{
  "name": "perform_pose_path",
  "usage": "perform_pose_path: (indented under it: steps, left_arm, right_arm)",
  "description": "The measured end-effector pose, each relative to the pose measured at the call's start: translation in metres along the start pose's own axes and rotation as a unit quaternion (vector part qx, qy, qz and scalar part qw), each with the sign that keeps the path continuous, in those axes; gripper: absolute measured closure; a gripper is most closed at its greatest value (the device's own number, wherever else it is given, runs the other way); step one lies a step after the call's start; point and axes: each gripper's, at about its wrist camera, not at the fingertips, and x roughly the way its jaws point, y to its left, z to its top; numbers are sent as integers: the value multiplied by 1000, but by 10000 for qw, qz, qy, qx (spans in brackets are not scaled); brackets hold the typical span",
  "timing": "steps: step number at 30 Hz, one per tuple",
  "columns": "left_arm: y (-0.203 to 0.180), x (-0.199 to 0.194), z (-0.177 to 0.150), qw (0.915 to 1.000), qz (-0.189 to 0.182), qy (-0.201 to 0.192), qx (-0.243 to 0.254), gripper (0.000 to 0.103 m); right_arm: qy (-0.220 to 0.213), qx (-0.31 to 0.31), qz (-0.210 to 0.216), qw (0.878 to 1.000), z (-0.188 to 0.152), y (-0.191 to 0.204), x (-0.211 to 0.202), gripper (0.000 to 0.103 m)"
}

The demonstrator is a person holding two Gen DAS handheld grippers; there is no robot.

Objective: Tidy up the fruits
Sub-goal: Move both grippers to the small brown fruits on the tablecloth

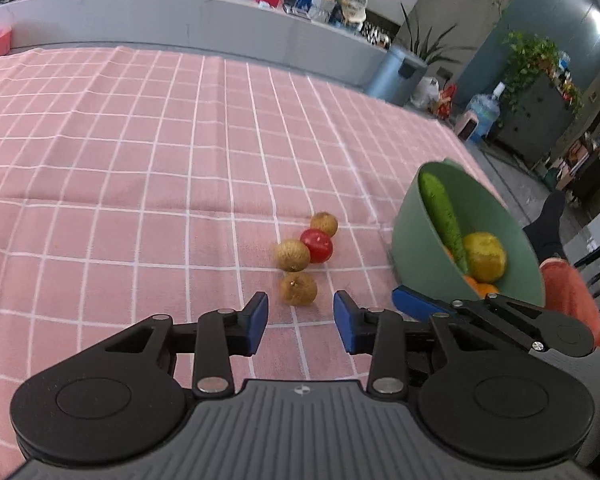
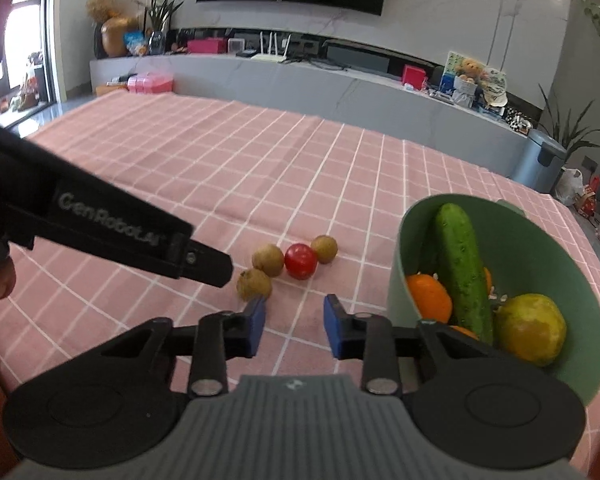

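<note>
Cucumber (image 2: 462,268) partly hides an orange (image 2: 430,296) (bowl (image 2: 540,232) cropped).

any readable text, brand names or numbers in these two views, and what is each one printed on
"GenRobot.ai": white lettering on the black body of the left gripper, seen in the right wrist view; the last letters are slightly soft.
Small round emblem on each gripper's grey ribbed base: a logo, no letters to read.
Colourful boxes and packaging on the far grey counter: print too small and blurred to read.
No numbers are legible.
</note>
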Motion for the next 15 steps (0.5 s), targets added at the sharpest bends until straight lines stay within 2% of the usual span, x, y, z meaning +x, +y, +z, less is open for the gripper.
perform_pose_path:
  steps: [6,15]
  left_arm:
    - [-4,22,2,9997,89,199,76,59]
    - [-8,39,2,9992,189,283,195,59]
  right_arm:
    - [216,24,104,9997,-2,-4,18,80]
    - [401,148,178,9989,-7,-4,28,80]
